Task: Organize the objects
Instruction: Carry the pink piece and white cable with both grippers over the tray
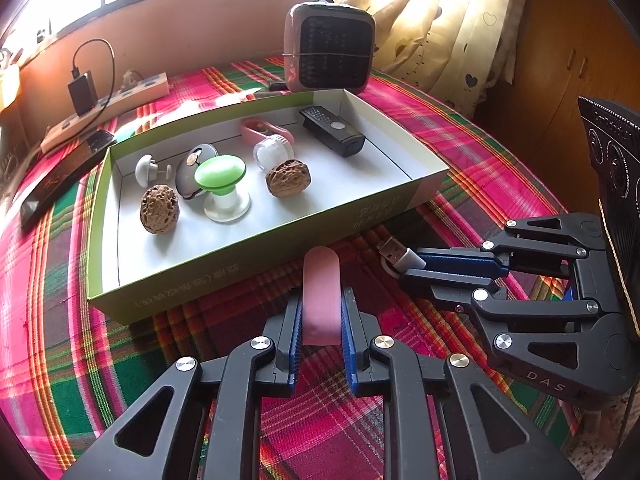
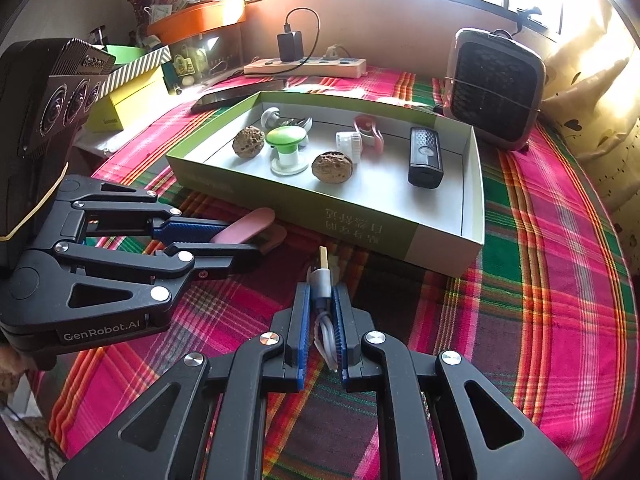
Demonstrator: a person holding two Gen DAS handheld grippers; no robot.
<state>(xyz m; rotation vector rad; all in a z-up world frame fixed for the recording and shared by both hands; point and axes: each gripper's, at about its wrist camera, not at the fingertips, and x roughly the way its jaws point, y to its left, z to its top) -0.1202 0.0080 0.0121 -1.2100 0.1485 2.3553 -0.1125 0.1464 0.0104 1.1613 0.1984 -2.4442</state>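
Left gripper (image 1: pixel 321 312) clamps a flat pink eraser (image 1: pixel 321 294); right gripper (image 2: pixel 321 312) pinches a grey USB cable (image 2: pixel 320 280). Lift both clear of the green cardboard tray's (image 1: pixel 248 264) near wall at twelve o'clock before releasing.

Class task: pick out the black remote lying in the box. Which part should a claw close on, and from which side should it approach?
Grip the black remote across its two long sides, near the middle, coming from above. It lies flat on the floor of the box, so only the top is open. The box wall stands close beside it, so a level approach would probably be blocked.
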